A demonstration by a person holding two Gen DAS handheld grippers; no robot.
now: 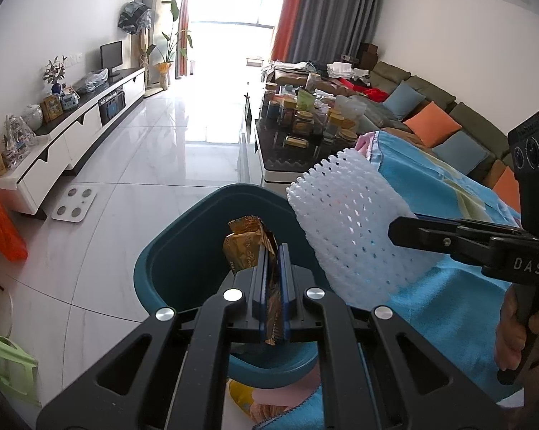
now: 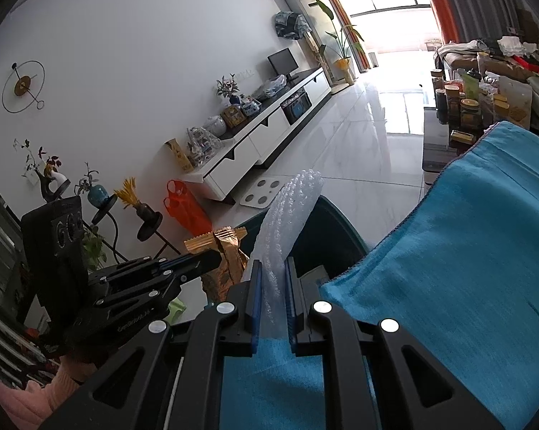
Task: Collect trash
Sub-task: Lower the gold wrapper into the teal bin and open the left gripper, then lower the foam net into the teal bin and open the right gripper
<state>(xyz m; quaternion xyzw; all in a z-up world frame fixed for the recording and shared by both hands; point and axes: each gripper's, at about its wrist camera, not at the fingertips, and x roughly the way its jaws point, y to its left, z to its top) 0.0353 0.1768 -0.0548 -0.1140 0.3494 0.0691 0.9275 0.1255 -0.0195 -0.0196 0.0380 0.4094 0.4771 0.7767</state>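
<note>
My left gripper (image 1: 273,251) is shut on a gold snack wrapper (image 1: 246,242) and holds it over the open teal trash bin (image 1: 183,251). My right gripper (image 2: 273,265) is shut on a white foam net sleeve (image 2: 287,211) and holds it above the bin's rim (image 2: 337,229). In the left wrist view the foam net (image 1: 344,229) hangs from the right gripper (image 1: 398,229) just right of the bin. In the right wrist view the left gripper (image 2: 212,259) holds the wrapper (image 2: 226,251) just left of the foam net.
A blue towel (image 2: 448,268) covers the surface at the right, next to the bin. A cluttered coffee table (image 1: 298,132) and a sofa (image 1: 430,114) stand beyond. A white TV cabinet (image 1: 72,139), a white scale (image 1: 74,203) and an orange bag (image 1: 0,229) are at the left.
</note>
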